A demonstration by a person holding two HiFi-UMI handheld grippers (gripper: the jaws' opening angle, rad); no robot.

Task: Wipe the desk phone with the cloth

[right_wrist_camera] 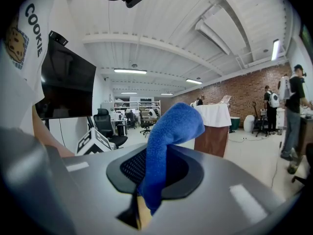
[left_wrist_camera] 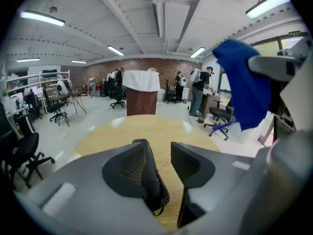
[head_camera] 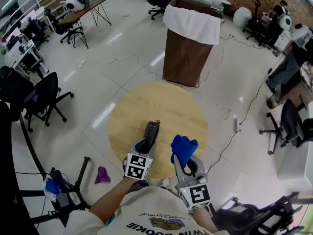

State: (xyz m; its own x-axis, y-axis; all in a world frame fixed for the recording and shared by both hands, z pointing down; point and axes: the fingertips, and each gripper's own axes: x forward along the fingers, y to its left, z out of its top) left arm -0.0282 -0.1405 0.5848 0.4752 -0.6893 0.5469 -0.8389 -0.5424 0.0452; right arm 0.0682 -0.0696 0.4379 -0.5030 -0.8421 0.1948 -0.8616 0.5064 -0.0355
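Note:
A black phone handset with a coiled cord lies on the round wooden table near its front edge. My left gripper is around it. In the left gripper view the handset rests against the left jaw, and bare wood shows between it and the right jaw, so the left gripper stands open. Just to the right, my right gripper is shut on a blue cloth that sticks up out of the jaws. The cloth hangs pinched between the pads of the right gripper. No phone base is in view.
A brown bin with a white liner stands on the floor beyond the table. A purple rag lies on the floor at the left. Office chairs stand left and right, and cables run across the floor. People stand far back.

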